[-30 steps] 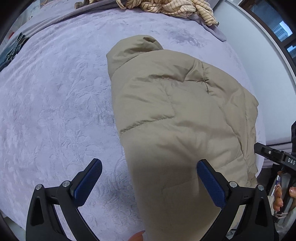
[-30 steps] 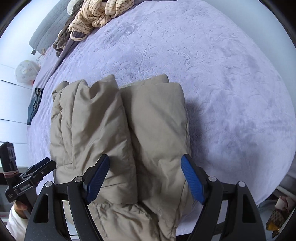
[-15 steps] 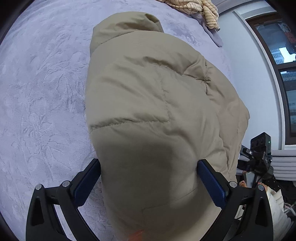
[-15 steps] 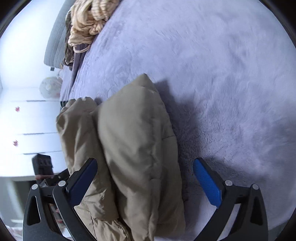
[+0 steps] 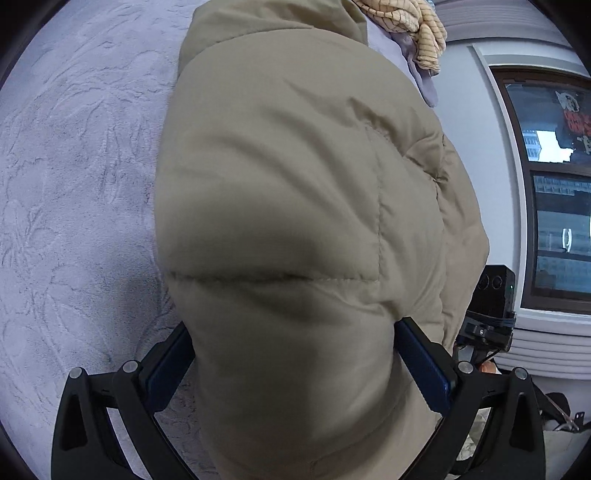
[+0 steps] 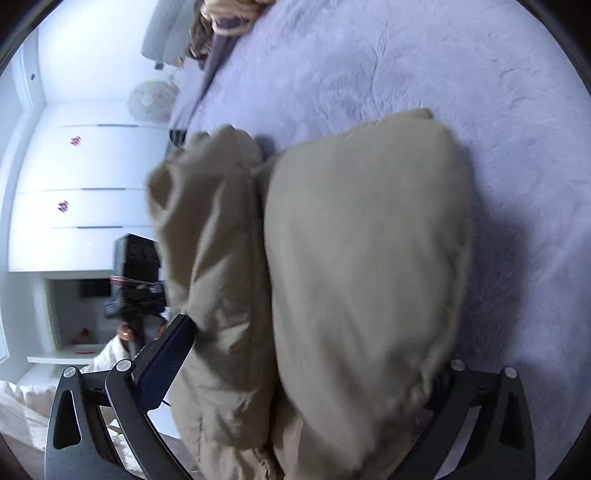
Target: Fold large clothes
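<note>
Mid-fold: tan puffer jacket (image 5: pixel 295 229) bunched on the lilac bed (image 5: pixel 74 184), wedged between wide-spread left gripper (image 5: pixel 295 365) and right gripper (image 6: pixel 306 376); next, probably closing on the near edge and carrying it over.

This is looking like a home bedroom. A bed (image 6: pixel 424 66) is lying under a lavender embossed bedspread (image 5: pixel 74 184), with a striped cream garment (image 5: pixel 410 26) heaped at its far end. White wardrobe doors (image 6: pixel 85 177) with small pink marks are standing along one wall, and a dark-framed window (image 5: pixel 554 184) is showing tall city buildings outside. A puffy beige jacket (image 5: pixel 295 221) is resting on the bed.
</note>
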### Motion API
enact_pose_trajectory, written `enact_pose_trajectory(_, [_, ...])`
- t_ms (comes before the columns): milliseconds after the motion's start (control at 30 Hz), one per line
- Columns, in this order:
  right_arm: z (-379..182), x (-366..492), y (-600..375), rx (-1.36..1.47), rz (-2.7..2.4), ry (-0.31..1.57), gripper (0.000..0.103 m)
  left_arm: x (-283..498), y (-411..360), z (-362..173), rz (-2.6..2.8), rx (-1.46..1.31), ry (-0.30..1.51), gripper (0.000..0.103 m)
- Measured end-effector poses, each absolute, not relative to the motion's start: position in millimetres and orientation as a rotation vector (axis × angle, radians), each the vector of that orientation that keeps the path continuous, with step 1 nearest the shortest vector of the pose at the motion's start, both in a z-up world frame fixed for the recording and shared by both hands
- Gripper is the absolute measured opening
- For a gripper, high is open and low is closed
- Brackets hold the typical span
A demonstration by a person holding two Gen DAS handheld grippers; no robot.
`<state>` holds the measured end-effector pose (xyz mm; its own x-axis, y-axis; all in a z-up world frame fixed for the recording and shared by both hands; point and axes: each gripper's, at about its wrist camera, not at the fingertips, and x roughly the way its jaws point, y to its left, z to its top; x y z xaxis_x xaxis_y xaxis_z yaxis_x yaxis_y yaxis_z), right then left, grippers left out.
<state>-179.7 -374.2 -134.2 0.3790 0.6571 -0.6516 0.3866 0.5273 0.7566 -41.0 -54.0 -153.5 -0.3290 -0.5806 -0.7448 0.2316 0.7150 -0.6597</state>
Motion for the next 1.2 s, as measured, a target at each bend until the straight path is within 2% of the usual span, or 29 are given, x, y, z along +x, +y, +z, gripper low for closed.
enact_pose_trajectory(233, [-173,-162,-380,1.265,0.14,1.269,0.103,-49,-72,-162,-0.785,-0.286,1.695,0.102])
enact_pose_trajectory(300, [-169,-163,-377,1.27,0.117,1.269,0.096,-57,-87,-150,-0.804,-0.242,1.65,0.093])
enact_pose_trajectory(367, [-161,-167,-375,1.304,0.131,1.228,0.06,-59,-91,-137,-0.83,-0.225,1.623,0.08])
enact_pose_trajectory(433, [-152,-168,-372,1.363,0.153,1.158,0.047,-57,-90,-127,-0.865,-0.242,1.613,0.073])
enact_pose_trajectory(467, [-145,-166,-367,1.362,0.158,1.136,0.045,-54,-91,-123,-0.882,-0.25,1.609,0.07])
enact_pose_trajectory(733, [-88,-109,-309,1.283,0.171,1.017,0.045,22,-70,-76,-0.996,-0.244,1.515,0.07])
enact_pose_trajectory(933, [-79,-14,-245,1.221,0.237,0.997,0.045,87,0,-47,-0.919,-0.22,1.415,0.07])
enact_pose_trajectory(1067, [-97,55,-200,1.199,0.275,1.024,0.045,132,44,-59,-0.809,-0.226,1.392,0.07])
enact_pose_trajectory(1200, [-129,108,-160,1.152,0.227,1.141,0.047,155,69,-99,-0.671,-0.184,1.441,0.07])
